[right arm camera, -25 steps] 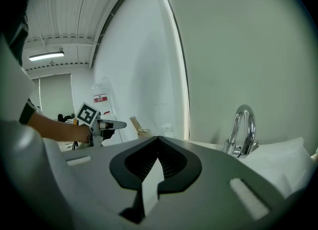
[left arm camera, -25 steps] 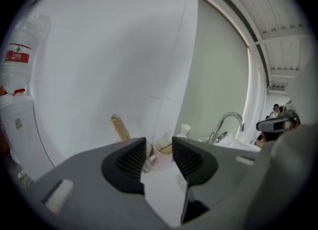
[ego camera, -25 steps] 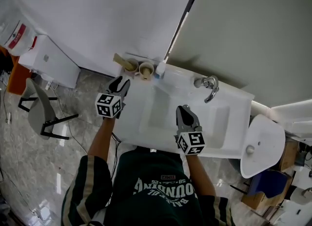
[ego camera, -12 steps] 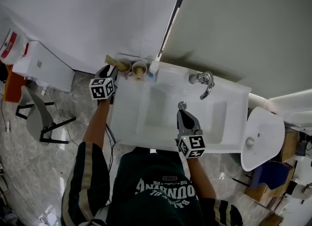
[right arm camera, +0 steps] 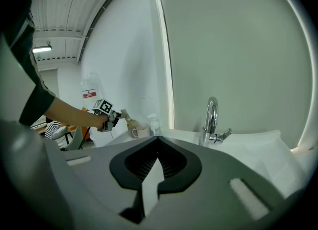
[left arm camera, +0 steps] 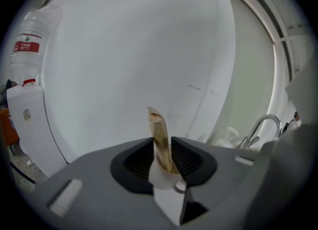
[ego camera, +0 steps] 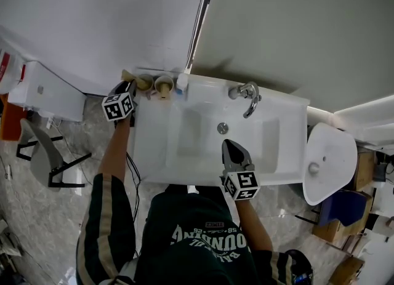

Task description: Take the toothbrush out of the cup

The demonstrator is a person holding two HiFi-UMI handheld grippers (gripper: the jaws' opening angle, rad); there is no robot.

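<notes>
We see the left gripper [left arm camera: 162, 143] at the back left corner of the white sink [ego camera: 184, 151]. Its jaws are clamped on the tan handle of the toothbrush [left arm camera: 158, 124]. The toothbrush stands tilted, with its lower end inside the white cup [ego camera: 144, 82], so it is not yet out. Its top rises above the jaws, close to the white wall [left arm camera: 124, 65] behind.

Just right of that cup stands a second cup [ego camera: 164, 84], and next to it a soap dispenser [ego camera: 181, 82]. These crowd the right side of the cup; the left side is taken by the gripper itself. Further along the back rim is the chrome faucet [ego camera: 247, 95], with the drain [ego camera: 223, 128] in front of it in the basin.

The right gripper [right arm camera: 158, 142] hovers over the front edge of the sink, well apart from the cups. Its jaws are together with nothing between them.

Left of the sink stands a white water dispenser [left arm camera: 27, 119] with a bottle [left arm camera: 31, 40] on top, and a chair [ego camera: 46, 154] sits on the floor near it.
</notes>
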